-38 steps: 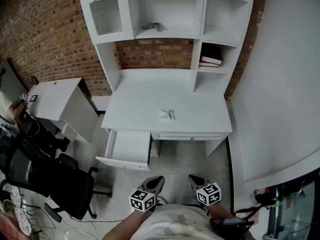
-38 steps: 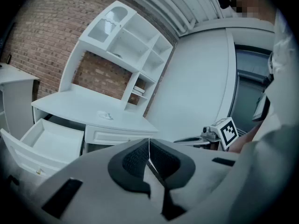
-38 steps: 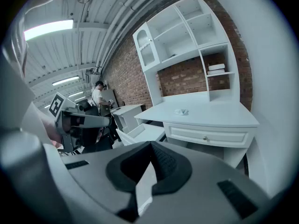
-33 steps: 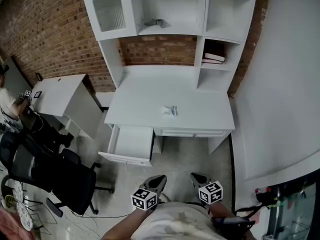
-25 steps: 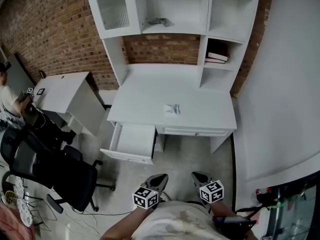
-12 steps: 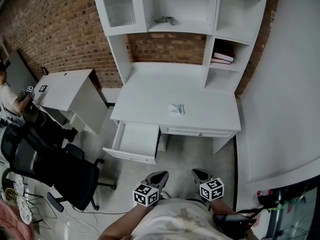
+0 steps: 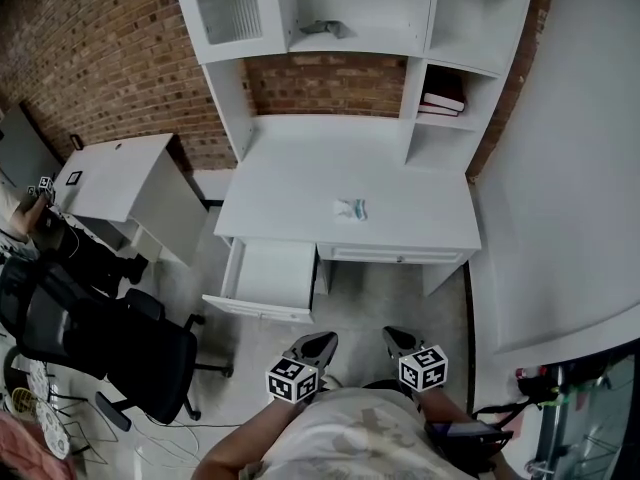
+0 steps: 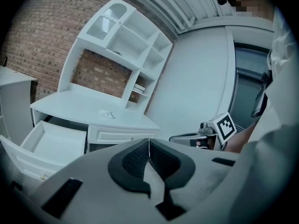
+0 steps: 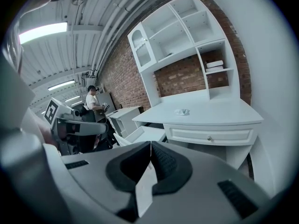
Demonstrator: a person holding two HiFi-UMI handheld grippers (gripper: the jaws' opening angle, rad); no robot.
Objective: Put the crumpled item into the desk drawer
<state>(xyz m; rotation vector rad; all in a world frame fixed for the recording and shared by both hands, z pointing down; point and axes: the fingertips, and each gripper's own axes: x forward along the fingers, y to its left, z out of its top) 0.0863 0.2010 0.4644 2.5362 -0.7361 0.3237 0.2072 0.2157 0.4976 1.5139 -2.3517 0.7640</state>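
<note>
Left gripper (image 8: 149, 143) and right gripper (image 9: 150, 146) both closed, empty. Crumpled item (image 7: 351, 208) well ahead on table (image 7: 300, 183); open drawer (image 7: 272, 274) ahead-left. Risk: arriving closed, jaws nudge item away instead of pinching.

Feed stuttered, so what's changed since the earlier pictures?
Only the head view shifted slightly; nothing gripped or released. Left gripper and right gripper stay shut and empty, low before the body. Crumpled item still on the desk, drawer still open.
</note>
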